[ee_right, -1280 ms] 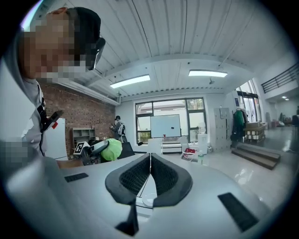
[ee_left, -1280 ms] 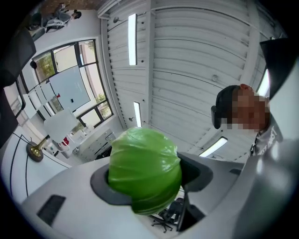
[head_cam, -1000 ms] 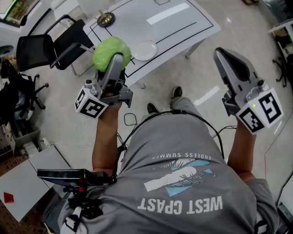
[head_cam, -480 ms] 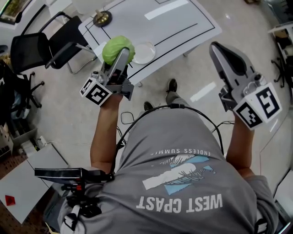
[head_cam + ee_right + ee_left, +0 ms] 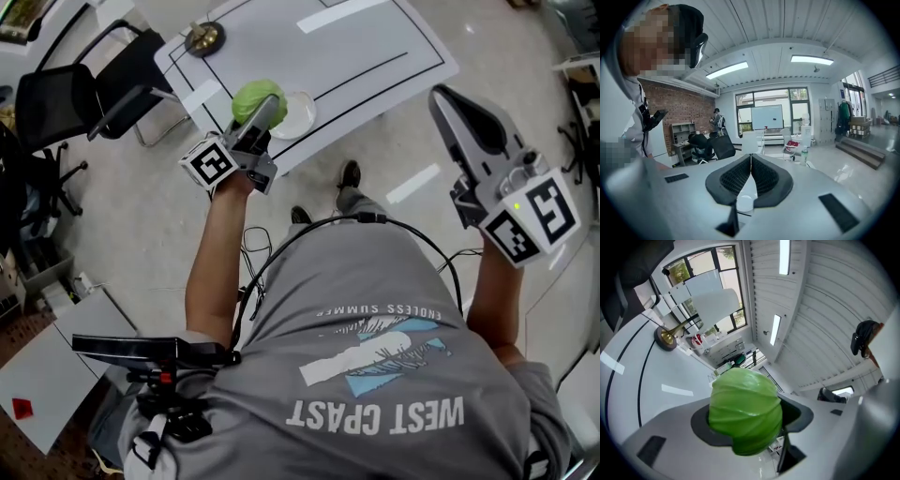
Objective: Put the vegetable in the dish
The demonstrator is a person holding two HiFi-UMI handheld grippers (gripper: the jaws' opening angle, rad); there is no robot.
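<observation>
A round green cabbage (image 5: 256,97) sits between the jaws of my left gripper (image 5: 262,110), which is shut on it. In the left gripper view the cabbage (image 5: 745,411) fills the gap between the pads. It hangs over the near edge of the white table (image 5: 366,66), right beside the white dish (image 5: 304,116) and partly covering the dish's left side. My right gripper (image 5: 448,97) is held up at the right, off the table, over the floor. Its jaws (image 5: 751,159) are shut with nothing between them.
A brass-coloured bowl (image 5: 203,38) stands at the table's far left corner. A white tape strip (image 5: 342,14) and black lines mark the tabletop. A black chair (image 5: 84,89) stands left of the table. A black device (image 5: 155,352) hangs at the person's left hip.
My left gripper has carried the cabbage forward and to the right, from in front of the table to beside the dish. The right gripper has barely moved.
</observation>
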